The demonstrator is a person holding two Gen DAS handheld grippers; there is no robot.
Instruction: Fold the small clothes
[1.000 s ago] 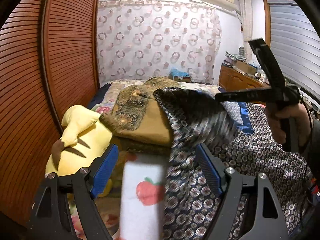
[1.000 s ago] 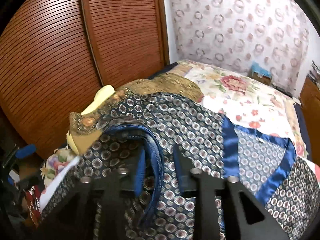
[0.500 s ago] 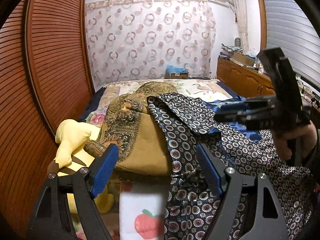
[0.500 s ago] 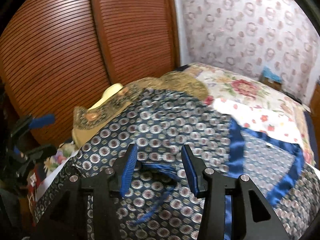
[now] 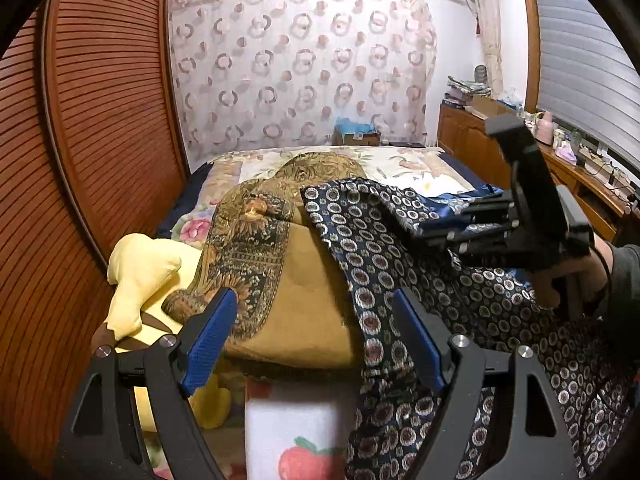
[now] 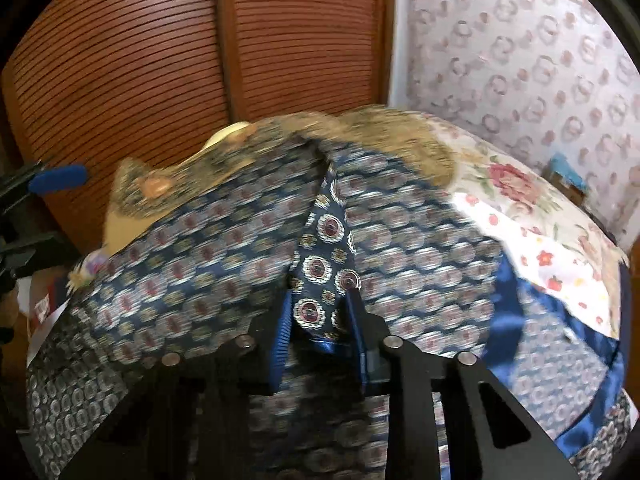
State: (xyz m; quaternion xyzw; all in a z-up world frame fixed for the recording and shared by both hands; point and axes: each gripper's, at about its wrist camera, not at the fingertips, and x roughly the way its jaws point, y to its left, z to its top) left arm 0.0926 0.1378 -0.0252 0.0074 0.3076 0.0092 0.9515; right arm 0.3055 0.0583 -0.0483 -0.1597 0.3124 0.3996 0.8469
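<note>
No brand, label or readable writing showed in either view; a scrap of red print on white at the left edge of the right wrist view was too blurred to read.

The navy patterned garment [image 6: 400, 248] lay spread over the bed, filling the middle and lower part of the right wrist view, its shiny blue trim [image 6: 508, 312] running down the right side. A raised fold of it [image 6: 320, 272] stood between the blue pads of the right gripper [image 6: 320, 332], whose jaws were closing on it, the pads hard against the cloth on both sides.

In the left wrist view the left gripper [image 5: 316, 340] sat at the bottom of the frame with its jaws wide apart and nothing between them. The garment's left edge [image 5: 360, 280] hung over a mustard patterned blanket [image 5: 296, 280] in the centre. A yellow plush toy [image 5: 140, 272] lay at the lower left against the slatted wooden doors [image 5: 100, 140]. A white towel with a red fruit print [image 5: 296, 432] sat at the bottom centre. Bare floral bedspread [image 5: 412, 164] remained open in the upper middle, before the ring-patterned curtain [image 5: 300, 80].
</note>
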